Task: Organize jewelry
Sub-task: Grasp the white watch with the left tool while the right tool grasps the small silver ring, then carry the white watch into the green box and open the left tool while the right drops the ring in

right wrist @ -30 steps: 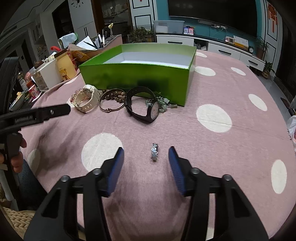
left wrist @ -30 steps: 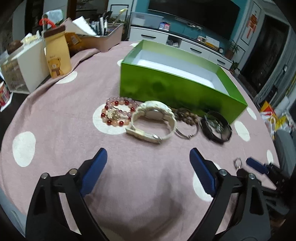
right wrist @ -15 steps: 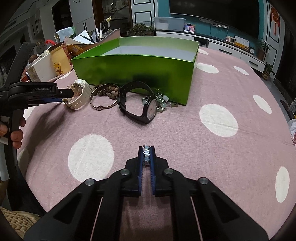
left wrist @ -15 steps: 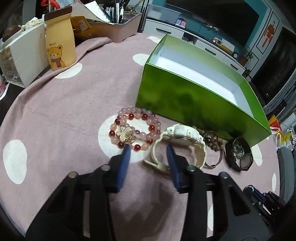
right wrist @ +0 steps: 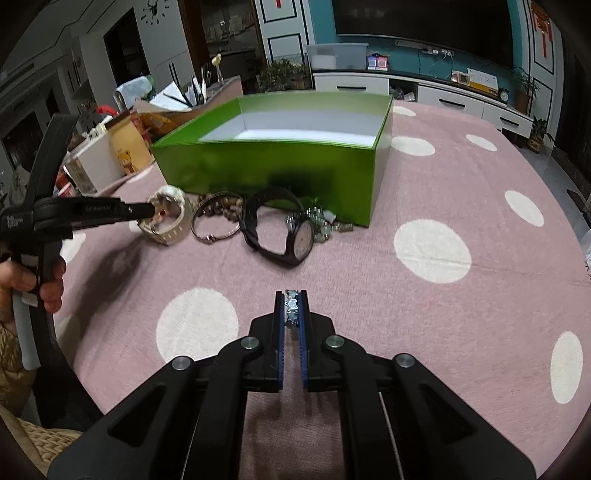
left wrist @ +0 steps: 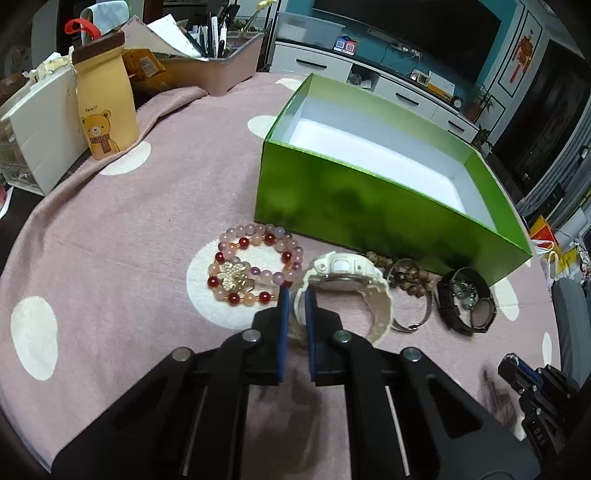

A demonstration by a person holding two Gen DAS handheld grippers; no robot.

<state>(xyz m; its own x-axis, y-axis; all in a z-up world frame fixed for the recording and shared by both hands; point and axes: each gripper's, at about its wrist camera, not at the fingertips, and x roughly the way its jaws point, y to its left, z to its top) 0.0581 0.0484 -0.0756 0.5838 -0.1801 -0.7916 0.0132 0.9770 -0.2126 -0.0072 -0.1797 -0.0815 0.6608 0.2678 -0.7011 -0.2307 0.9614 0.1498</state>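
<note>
A home living room is showing itself around a table (right wrist: 480, 192) wearing a pink polka-dot cloth, with a large wall television (right wrist: 424, 22) hanging above a white media cabinet (right wrist: 436, 94), potted plants (right wrist: 522, 88) and household clutter standing nearby.

Bear-print pouch (left wrist: 104, 101), pen tray (left wrist: 218, 72), television (right wrist: 421, 24)

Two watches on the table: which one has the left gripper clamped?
The white watch: the left gripper is shut on its strap. The black watch lies untouched farther right, past the wooden bracelet.
</note>
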